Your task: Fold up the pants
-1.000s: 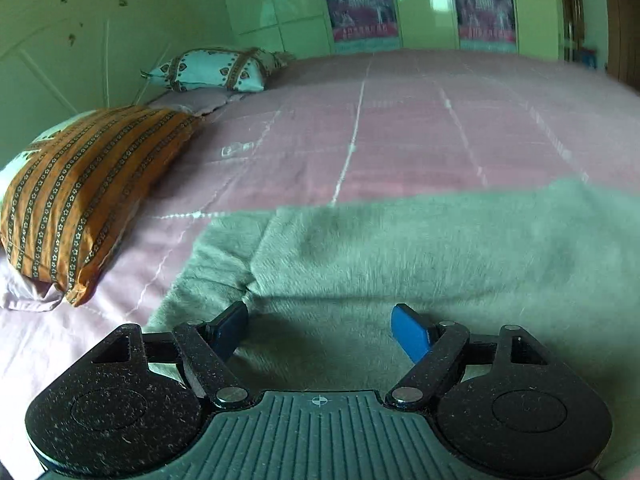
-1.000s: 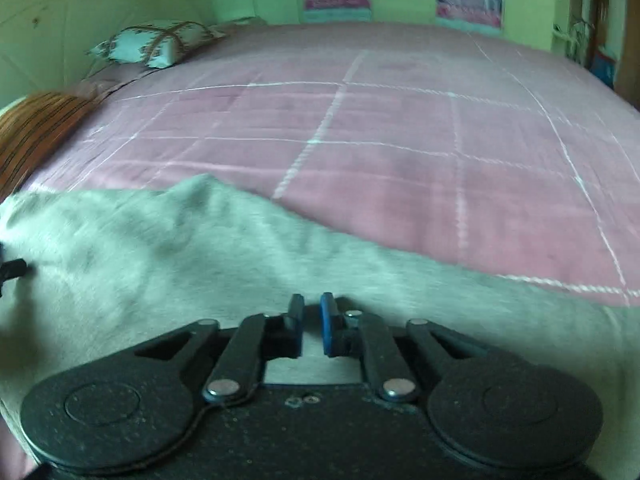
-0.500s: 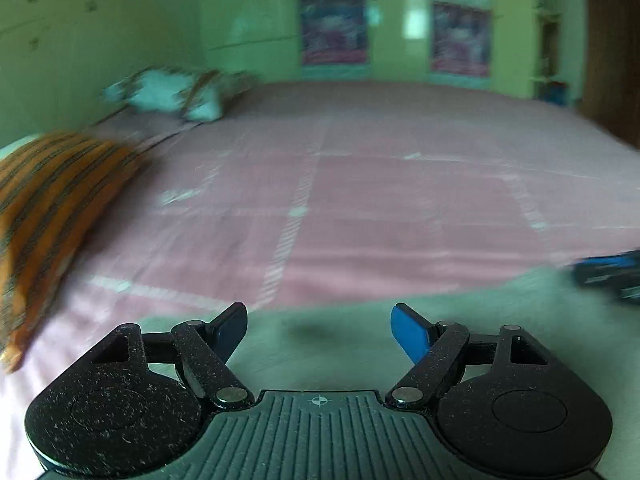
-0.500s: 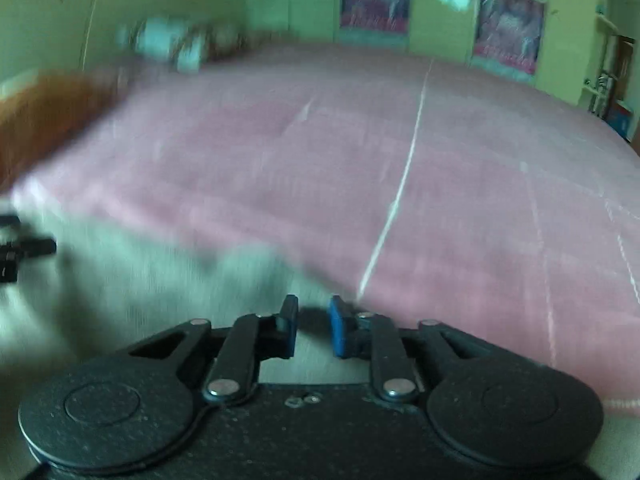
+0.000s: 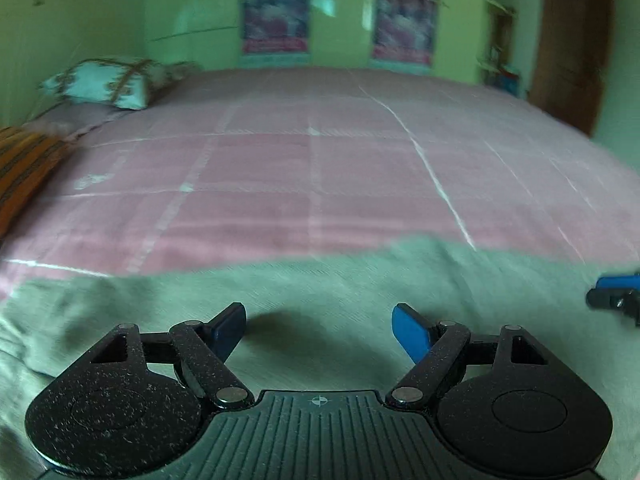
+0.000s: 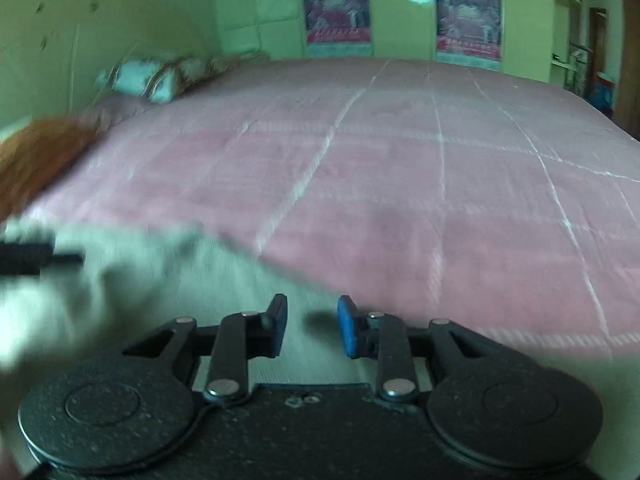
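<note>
Grey-green pants [image 5: 320, 292] lie flat across the near part of a pink checked bed [image 5: 320, 168]. My left gripper [image 5: 318, 326] hovers over the cloth, open wide, nothing between its blue pads. In the right wrist view the pants [image 6: 168, 280] show blurred at lower left. My right gripper [image 6: 312, 324] is above their far edge with its jaws opening, and no cloth sits in the narrow gap. The right gripper's fingertips [image 5: 614, 294] show at the right edge of the left wrist view. The left gripper's dark fingers [image 6: 36, 258] show at the left edge of the right wrist view.
An orange striped pillow [image 5: 24, 168] and a white patterned pillow [image 5: 108, 82] lie along the bed's left side. Green cupboards with two posters [image 5: 276, 18] stand behind the bed. A brown door [image 5: 572, 44] is at the far right.
The right gripper's jaws have parted from shut and let the cloth go. Both views have swung, and more bare bed shows beyond the pants. The left gripper stayed open and shifted sideways over the cloth.
</note>
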The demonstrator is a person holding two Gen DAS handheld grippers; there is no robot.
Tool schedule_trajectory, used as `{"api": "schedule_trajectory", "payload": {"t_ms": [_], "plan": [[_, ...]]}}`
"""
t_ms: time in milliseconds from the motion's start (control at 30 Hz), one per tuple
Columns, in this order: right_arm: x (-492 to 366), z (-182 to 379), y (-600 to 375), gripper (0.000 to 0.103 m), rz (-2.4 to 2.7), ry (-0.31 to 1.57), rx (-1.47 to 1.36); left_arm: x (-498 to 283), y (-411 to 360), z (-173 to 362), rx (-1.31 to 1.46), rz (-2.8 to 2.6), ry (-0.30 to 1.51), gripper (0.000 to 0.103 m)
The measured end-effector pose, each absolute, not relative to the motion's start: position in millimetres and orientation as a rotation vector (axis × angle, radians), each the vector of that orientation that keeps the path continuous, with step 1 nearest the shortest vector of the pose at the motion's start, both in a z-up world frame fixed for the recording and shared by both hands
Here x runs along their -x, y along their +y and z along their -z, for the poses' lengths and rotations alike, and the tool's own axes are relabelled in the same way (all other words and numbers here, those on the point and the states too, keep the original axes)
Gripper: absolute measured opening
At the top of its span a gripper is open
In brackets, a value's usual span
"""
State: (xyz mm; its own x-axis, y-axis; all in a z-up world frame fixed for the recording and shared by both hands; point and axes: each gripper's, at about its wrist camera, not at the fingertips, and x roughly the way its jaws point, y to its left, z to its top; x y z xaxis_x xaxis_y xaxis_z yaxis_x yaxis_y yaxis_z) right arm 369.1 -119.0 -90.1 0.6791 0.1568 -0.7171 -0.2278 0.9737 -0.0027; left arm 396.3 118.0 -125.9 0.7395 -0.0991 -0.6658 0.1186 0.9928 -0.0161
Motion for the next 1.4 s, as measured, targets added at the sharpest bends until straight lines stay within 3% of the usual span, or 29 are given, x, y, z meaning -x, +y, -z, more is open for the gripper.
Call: {"api": "schedule_trajectory", "payload": {"t_ms": [67, 133, 233, 300, 400, 633, 867, 933, 1000, 1100, 1267, 1400], "plan": [[-364, 99, -141, 0.018, -0.160, 0.808, 0.136, -394, 111, 139, -0.058, 0.106, 0.765, 0.080], [-375, 99, -175, 0.001, -0.102, 0.831, 0.035, -398, 110, 137, -0.062, 0.102, 0.779, 0.080], [-375, 82, -212, 0.000, 0.042, 0.825, -0.012, -396, 115, 120, -0.035, 0.056, 0.776, 0.080], [-370, 67, -225, 0.021, -0.077, 0.790, -0.146, -378, 127, 105, -0.028, 0.000, 0.719, 0.080], [-384, 58, -202, 0.029, -0.291, 0.806, -0.153, -346, 160, 95, 0.027, -0.177, 0.670, 0.080], [-453, 74, -99, 0.028, -0.554, 0.812, -0.062, -306, 262, 112, 0.229, -0.551, 0.696, 0.080], [-510, 109, -38, 0.028, -0.677, 0.927, -0.022, -310, 299, 151, 0.459, -0.526, 0.725, 0.080], [-515, 115, -33, 0.024, -0.713, 0.942, -0.030, -315, 301, 155, 0.465, -0.514, 0.720, 0.078], [-512, 114, -29, 0.015, -0.750, 0.931, -0.016, -315, 300, 156, 0.460, -0.476, 0.704, 0.056], [-497, 110, -23, 0.001, -0.774, 0.906, 0.079, -315, 288, 150, 0.415, -0.481, 0.679, 0.049], [-482, 95, -13, 0.000, -0.706, 0.792, 0.201, -313, 290, 149, 0.416, -0.494, 0.660, 0.046], [-482, 112, -3, 0.000, -0.660, 0.848, 0.268, -308, 297, 150, 0.427, -0.483, 0.675, 0.052]]}}
